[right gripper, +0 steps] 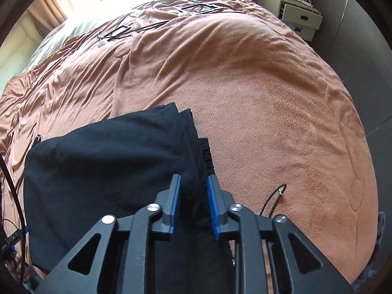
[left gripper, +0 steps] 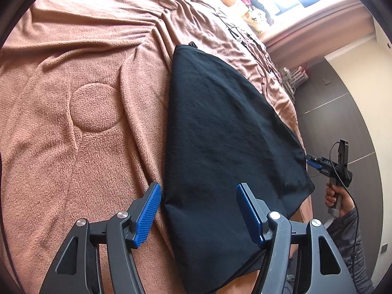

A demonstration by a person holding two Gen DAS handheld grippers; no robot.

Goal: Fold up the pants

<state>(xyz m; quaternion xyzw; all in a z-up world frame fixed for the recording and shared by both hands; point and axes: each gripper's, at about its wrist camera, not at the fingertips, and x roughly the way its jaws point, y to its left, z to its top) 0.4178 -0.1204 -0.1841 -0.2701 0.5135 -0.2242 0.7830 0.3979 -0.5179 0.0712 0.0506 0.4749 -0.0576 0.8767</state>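
**Black pants folded on the bed, both tongs loose**

Folded into a compact dark slab, the pants (left gripper: 227, 132) lying flat on the brown bedspread (left gripper: 80, 103) near the bed's edge, layered edges stacked at one end in the right wrist view (right gripper: 117, 152).

Left tongs (left gripper: 198, 210) spread wide just above the near end of the pants, one blue pad (left gripper: 148, 214) over bare bedspread beside the cloth, the other (left gripper: 250, 214) over the black fabric; nothing pinched, released.

Right tongs (right gripper: 193, 203) partly parted at the layered edge of the pants, a ridge of black cloth running between the blue pads (right gripper: 177, 203), small gaps visible on both sides; no clamping, grip let go. Seen from the left wrist view as well, right tongs (left gripper: 312, 163) at the far corner of the pants, handle gripped by a hand (left gripper: 339, 197) with a grey sleeve, black cable trailing down.

Further up the bed, loose black cables (right gripper: 156, 22) on the bedspread; a pale drawer unit (right gripper: 294, 17) beside the bed; bright window and curtain (left gripper: 316, 22) beyond.
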